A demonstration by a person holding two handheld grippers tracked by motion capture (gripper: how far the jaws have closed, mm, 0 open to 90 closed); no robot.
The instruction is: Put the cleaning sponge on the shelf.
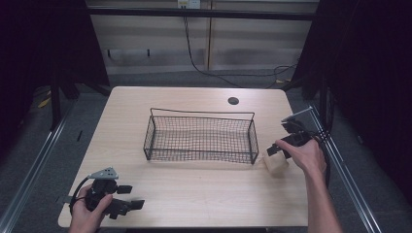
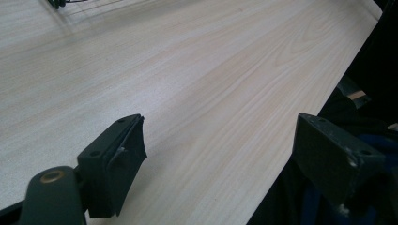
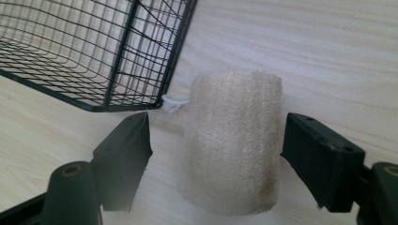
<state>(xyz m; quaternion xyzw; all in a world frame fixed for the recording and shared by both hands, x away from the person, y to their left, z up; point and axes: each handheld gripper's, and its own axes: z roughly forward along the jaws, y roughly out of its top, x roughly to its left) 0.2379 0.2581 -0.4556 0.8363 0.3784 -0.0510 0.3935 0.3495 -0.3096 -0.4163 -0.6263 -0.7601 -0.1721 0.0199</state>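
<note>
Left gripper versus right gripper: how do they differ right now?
The left gripper has bare table between its jaws; the right gripper has a beige roll between its jaws, with gaps on both sides. The left gripper sits at the table's near edge; the right gripper is beside the basket. Both are open and grip nothing.
</note>
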